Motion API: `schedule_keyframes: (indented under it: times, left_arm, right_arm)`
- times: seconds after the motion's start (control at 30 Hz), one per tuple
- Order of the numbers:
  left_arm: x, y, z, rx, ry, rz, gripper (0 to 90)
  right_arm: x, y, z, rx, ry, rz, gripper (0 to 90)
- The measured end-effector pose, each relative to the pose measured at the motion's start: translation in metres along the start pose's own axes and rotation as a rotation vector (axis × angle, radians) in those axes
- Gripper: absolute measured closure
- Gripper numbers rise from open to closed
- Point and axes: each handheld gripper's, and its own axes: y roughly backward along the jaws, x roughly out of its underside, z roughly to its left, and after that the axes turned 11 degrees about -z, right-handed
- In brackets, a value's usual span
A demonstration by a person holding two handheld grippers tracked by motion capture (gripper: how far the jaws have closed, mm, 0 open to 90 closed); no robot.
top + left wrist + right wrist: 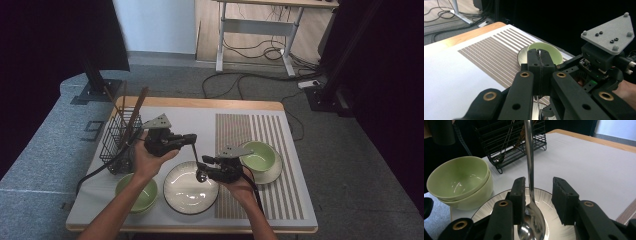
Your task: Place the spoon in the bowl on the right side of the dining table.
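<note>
The left hand-held gripper point(191, 138) clamps the spoon point(530, 195) upright over the plate point(176, 202); the right hand-held gripper point(539, 195), half-open, brackets its neck for handover.

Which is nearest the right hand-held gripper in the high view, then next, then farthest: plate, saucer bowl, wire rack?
From the right hand-held gripper:
1. Plate, right under its jaws.
2. Saucer bowl, just beyond on the striped mat.
3. Wire rack, far across at the table's left edge.
</note>
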Motion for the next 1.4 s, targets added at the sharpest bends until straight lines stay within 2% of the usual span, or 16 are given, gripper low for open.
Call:
schedule_keyframes:
  times: [0.2, 0.3, 0.57, 0.9, 1.23, 1.4]
  left_arm:
    - [0.0007, -0.0012, -0.0006, 0.01, 0.007, 0.0, 89.8]
    - [0.0012, -0.0019, -0.0005, 0.014, 0.007, 0.005, 89.8]
    - [0.0033, -0.0036, -0.0014, 0.025, 0.003, 0.015, 89.7]
    - [0.0032, -0.0025, -0.0005, 0.051, 0.0, 0.015, 89.1]
    - [0.0024, -0.0004, 0.0, 0.056, 0.004, -0.004, 79.7]
    - [-0.0008, 0.0059, 0.0012, 0.035, -0.002, -0.023, 69.5]
  right_arm:
    - [-0.0002, -0.0014, 0.0021, -0.012, 0.007, -0.011, 69.8]
    - [0.0001, -0.0022, 0.0034, -0.006, 0.018, -0.012, 74.3]
    - [-0.0001, -0.0026, 0.0043, -0.03, 0.023, -0.022, 84.3]
    - [-0.0006, -0.0014, 0.004, -0.04, 0.026, -0.024, 85.5]
    - [-0.0009, 0.0002, 0.0033, -0.027, 0.02, -0.025, 89.4]
    - [-0.001, 0.0008, 0.0021, -0.019, 0.02, -0.025, 89.3]
